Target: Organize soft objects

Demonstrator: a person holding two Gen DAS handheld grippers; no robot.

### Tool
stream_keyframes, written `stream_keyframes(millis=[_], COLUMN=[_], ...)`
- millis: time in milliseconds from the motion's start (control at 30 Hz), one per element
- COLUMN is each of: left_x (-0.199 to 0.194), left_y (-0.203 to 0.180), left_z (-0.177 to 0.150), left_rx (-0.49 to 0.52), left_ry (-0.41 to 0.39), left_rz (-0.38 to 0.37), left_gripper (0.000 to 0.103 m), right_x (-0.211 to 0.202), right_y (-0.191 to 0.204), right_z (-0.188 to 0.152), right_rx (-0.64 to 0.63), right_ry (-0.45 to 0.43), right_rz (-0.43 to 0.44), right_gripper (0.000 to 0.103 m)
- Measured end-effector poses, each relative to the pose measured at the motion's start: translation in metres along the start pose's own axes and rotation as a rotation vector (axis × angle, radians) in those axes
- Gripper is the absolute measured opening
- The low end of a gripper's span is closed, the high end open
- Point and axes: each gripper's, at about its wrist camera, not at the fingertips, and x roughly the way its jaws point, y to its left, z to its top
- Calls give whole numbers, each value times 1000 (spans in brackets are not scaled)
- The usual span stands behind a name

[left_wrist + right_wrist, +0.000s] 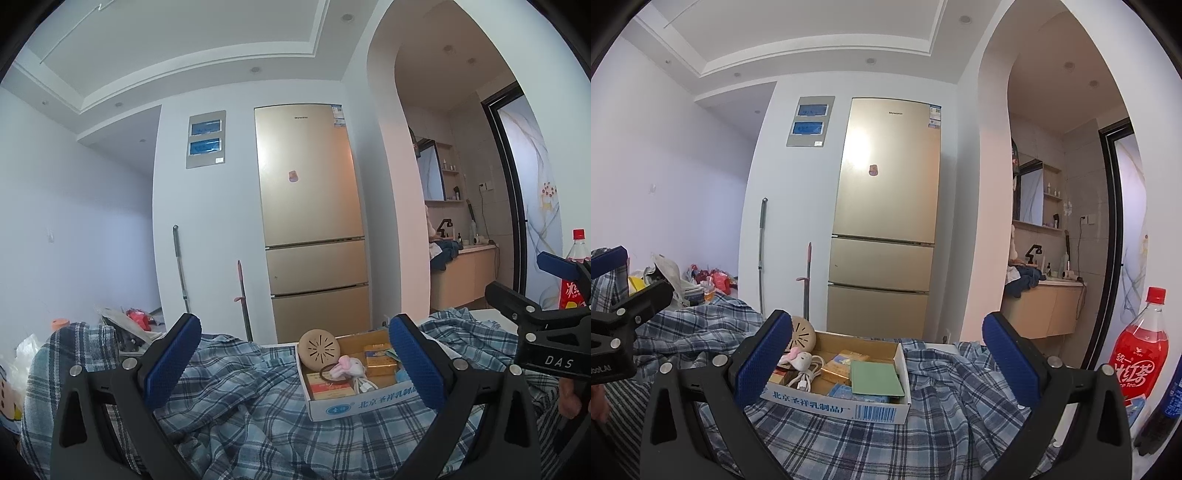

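Left wrist view: my left hand-held gripper gapes wide, empty, above plaid cloth; right hand-held gripper likewise, cardboard box between its fingers.

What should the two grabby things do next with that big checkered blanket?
Probably lower the left tool onto the plaid cloth and pinch a fold. Both tools are open and empty, the right tool too, and the cloth lies rumpled below them, with the cardboard box sitting on it.
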Motion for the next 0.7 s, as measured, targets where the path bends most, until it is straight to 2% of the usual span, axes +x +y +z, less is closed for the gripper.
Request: stream_keyframes(millis=[700], left_x=[6], left_y=[2], left_z=[-3], left_rx=[-15], left_ry=[24], left_rz=[11], left_gripper=[103], right_x=[-2], right_y=[1], right_z=[0], right_rx=[-6], right_ry=[-10], right_rz=[-5], right_gripper=[103])
